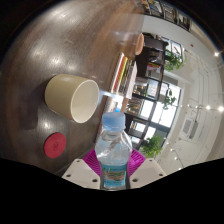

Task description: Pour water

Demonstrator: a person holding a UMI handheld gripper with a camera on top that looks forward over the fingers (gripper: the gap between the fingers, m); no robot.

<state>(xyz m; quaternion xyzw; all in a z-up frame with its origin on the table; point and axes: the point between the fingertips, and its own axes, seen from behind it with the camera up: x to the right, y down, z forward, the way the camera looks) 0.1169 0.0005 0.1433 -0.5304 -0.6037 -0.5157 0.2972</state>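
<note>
claw (114, 168) pinching a water bottle (114, 150), tipped toward the cream cup (71, 97) on the worktop (60, 45), beside a red cap (54, 145)

Café (wooden chairs (152, 58), plants (172, 60)).

Gripper (115, 165): two pale whitish fingers (78, 172), angular in outline. Magenta pads (93, 160) on inner faces. No cables, screws or markings discernible.
</note>
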